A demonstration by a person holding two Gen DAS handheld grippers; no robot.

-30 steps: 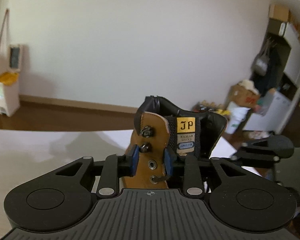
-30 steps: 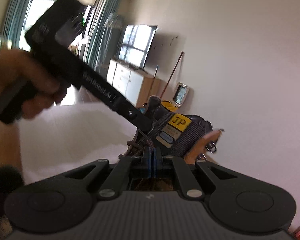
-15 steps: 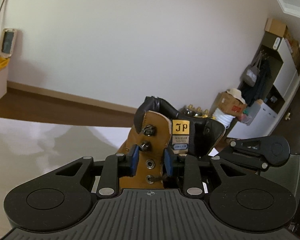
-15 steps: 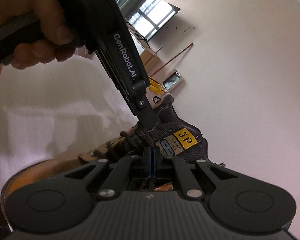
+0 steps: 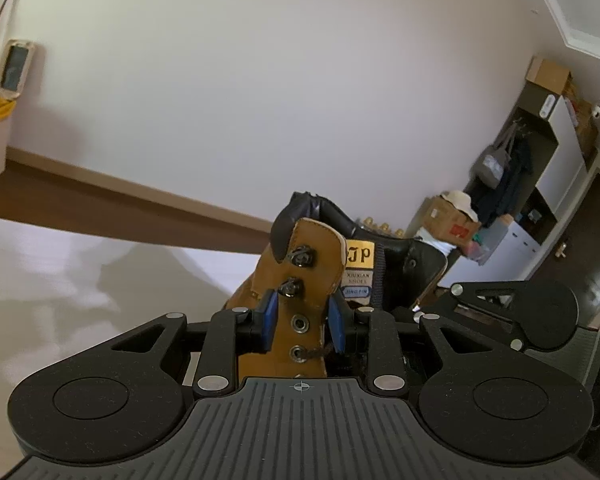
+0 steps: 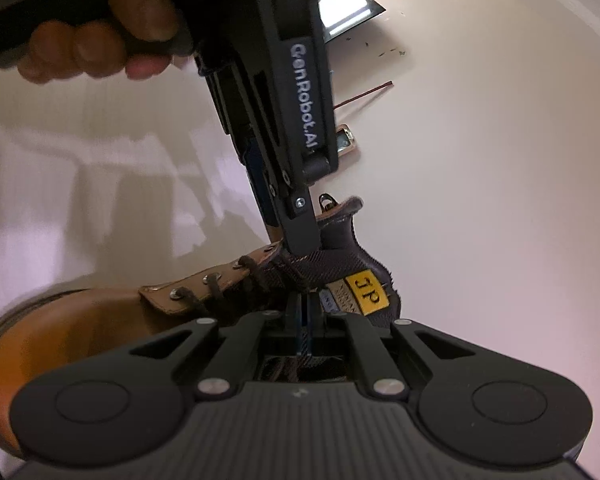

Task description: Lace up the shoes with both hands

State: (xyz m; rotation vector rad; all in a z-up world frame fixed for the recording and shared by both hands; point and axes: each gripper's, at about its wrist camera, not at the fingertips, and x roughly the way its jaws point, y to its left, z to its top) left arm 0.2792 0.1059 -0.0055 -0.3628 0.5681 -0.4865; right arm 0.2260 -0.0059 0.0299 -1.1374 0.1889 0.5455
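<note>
I have the tan leather lace-up boot (image 5: 300, 292) standing on the pale white tabletop (image 5: 60, 280), its black padded collar up and its dark woven tongue showing a yellow "JP" label (image 5: 359, 255).

My left gripper (image 5: 303, 322) has its 2 blue pads on either side of the boot's tan eyelet flap (image 5: 312, 276), clamped on it from the outer and inner edges. Between the pads I count 2 round metal eyelets; above them sit 2 dark lace hooks. A dark brown shoelace (image 6: 220, 292) comes out of the lower eyelet towards the right pad.

From the right wrist camera the boot looks tipped, toe towards the lower left, with the lace crossing through the lower eyelets. My right gripper (image 6: 303, 312) has its pads pressed together with no gap, right at the tongue where a strand of the lace runs down to them; the strand appears pinched between the pads, though the pinch itself is small and dark. A hand (image 6: 96, 40) at the top left holds the other gripper's black handle, and that gripper's finger reaches down to the flap.
</note>
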